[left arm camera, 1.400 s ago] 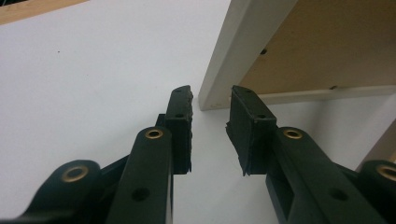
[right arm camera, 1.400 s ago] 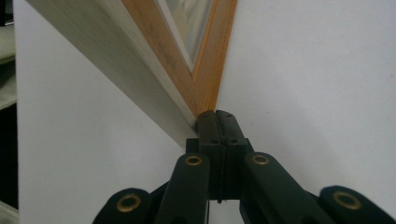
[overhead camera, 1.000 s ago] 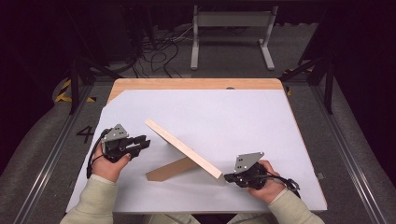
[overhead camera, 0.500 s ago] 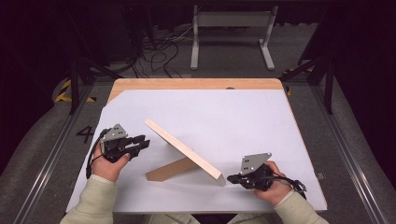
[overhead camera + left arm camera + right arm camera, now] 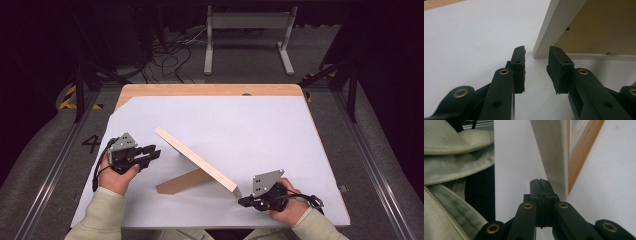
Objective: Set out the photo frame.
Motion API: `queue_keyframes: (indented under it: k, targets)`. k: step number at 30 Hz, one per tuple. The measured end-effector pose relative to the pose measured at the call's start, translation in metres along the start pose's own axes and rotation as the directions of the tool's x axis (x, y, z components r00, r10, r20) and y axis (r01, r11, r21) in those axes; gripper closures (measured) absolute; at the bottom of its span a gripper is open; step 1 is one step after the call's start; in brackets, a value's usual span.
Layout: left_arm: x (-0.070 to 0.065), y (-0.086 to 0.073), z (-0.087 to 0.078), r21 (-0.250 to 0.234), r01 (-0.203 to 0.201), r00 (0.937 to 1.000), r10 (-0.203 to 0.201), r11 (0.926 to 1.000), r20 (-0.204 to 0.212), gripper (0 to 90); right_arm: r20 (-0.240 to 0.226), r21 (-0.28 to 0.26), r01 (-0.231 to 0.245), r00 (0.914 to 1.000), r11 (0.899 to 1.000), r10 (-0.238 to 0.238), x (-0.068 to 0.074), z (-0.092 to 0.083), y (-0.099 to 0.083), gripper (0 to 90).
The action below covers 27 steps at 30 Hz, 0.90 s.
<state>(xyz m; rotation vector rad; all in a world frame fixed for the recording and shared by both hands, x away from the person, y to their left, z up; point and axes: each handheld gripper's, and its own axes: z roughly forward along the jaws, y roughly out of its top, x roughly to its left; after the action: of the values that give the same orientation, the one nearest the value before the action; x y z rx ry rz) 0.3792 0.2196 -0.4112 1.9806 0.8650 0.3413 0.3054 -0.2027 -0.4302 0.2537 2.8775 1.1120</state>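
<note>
A long pale board (image 5: 197,161) stands on its edge, running diagonally across the white tabletop (image 5: 250,125). A shorter brown board (image 5: 182,181) lies flat and meets it near the middle on the near side. My left gripper (image 5: 153,152) is open and empty, just left of the long board's far end. In the left gripper view the gripper (image 5: 536,53) faces that board's corner (image 5: 554,25) with a small gap to it. My right gripper (image 5: 242,201) is shut on nothing, right beside the long board's near end. The right gripper view has the closed gripper (image 5: 540,181) close to that end (image 5: 554,155).
The white sheet covers a wooden table whose bare edge (image 5: 210,90) shows at the back. A metal stand (image 5: 247,22) and loose cables (image 5: 170,55) lie on the floor beyond. The person's pale sleeve (image 5: 454,157) is close behind the right gripper, at the table's near edge.
The right hand has drifted slightly toward the table's near edge. The left hand and both boards are where they were.
</note>
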Motion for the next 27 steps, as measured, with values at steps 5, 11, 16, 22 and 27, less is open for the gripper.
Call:
queue_keyframes:
  k: [5,11,16,22,27]
  targets:
    - [-0.001,0.000,0.000,-0.002,0.004,1.0000,-0.004,1.0000,-0.001,67.0,-0.002,-0.007,-0.004,1.0000,1.000,0.004,-0.002,0.004,-0.001,90.0]
    - [0.000,0.000,-0.001,-0.001,0.002,1.0000,-0.002,1.0000,-0.001,67.0,0.003,-0.018,-0.019,0.9998,1.000,0.019,-0.006,0.005,-0.003,90.0]
    - [0.000,-0.001,-0.001,-0.005,0.006,1.0000,-0.007,1.0000,-0.008,66.7,0.007,-0.026,-0.022,0.9997,0.999,0.022,-0.009,0.009,0.000,90.0]
    - [0.002,-0.001,-0.003,-0.006,0.013,0.9999,-0.013,0.9999,-0.009,66.5,0.011,-0.039,-0.012,0.9999,0.999,0.012,-0.016,0.017,0.008,90.0]
    - [0.002,-0.002,-0.004,-0.010,0.022,0.9996,-0.023,0.9997,-0.016,66.4,0.042,-0.050,-0.036,0.9984,0.998,0.038,-0.025,0.018,0.008,90.0]
